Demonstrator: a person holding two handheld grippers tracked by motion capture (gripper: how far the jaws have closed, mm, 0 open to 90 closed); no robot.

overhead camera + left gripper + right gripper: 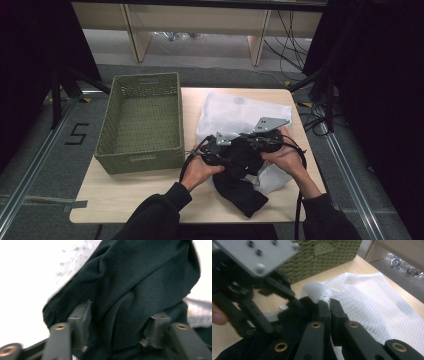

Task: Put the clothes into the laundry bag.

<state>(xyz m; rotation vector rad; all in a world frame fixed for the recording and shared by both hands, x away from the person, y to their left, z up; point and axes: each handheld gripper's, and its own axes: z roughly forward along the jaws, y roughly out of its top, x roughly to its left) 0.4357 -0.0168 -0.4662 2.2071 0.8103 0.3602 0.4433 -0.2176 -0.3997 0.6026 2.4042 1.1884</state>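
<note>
A black garment (pixel 240 190) lies bunched on the table's near side, partly over a white mesh bag (pixel 235 112). Both grippers meet above it. In the left gripper view my left gripper (pixel 118 322) stands open, its jaws wide apart, and a thick fold of the black garment (pixel 140 277) bulges between them. My right gripper (pixel 330 305) has its jaws pressed together on a raised edge of the mesh bag (pixel 367 297), right beside the black garment (pixel 297 307). The left gripper's grey plate (pixel 259 252) is close on the left in that view.
A green woven basket (pixel 145 77) stands empty on the table's left half, close to the bag. Bare wooden tabletop (pixel 125 195) lies in front of the basket. Beyond the table's far edge are a shelf frame and cables on the floor.
</note>
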